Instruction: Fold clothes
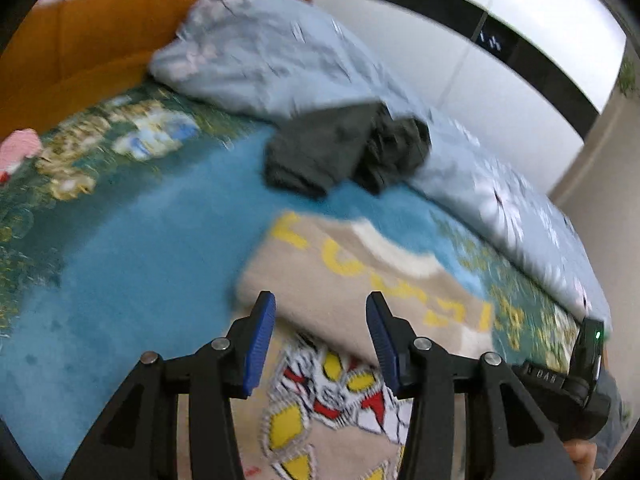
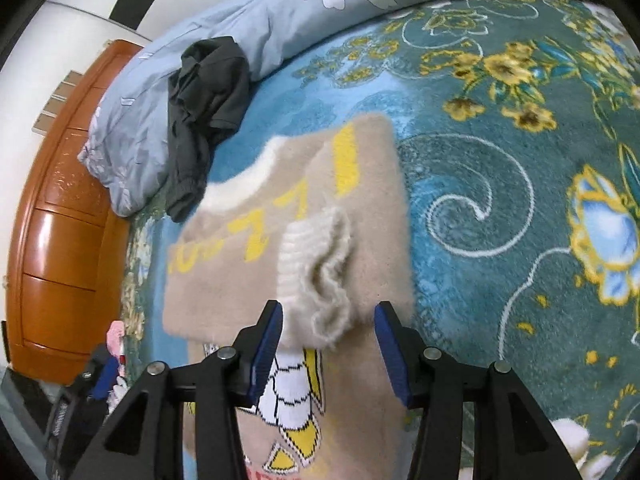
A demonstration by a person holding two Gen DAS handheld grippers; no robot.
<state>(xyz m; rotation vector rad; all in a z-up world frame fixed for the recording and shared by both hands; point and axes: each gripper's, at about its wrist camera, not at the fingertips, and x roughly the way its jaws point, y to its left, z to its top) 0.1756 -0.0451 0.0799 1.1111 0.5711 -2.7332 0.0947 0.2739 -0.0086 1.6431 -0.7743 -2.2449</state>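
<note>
A beige fuzzy sweater (image 1: 360,292) with yellow letters and a red, white and yellow cartoon patch lies partly folded on the blue floral blanket (image 1: 140,240). It also shows in the right wrist view (image 2: 360,208), with a white ribbed cuff (image 2: 316,268) lying on top. My left gripper (image 1: 321,340) is open just above the sweater's folded edge. My right gripper (image 2: 329,354) is open above the sweater, just short of the cuff. Neither holds anything. A dark grey garment (image 1: 344,148) lies crumpled beyond the sweater; it also shows in the right wrist view (image 2: 208,108).
A light blue flowered duvet (image 1: 272,52) is bunched along the far side of the bed, seen also in the right wrist view (image 2: 280,12). An orange wooden headboard (image 2: 60,240) bounds one end. A pink item (image 1: 20,148) lies near the blanket's edge.
</note>
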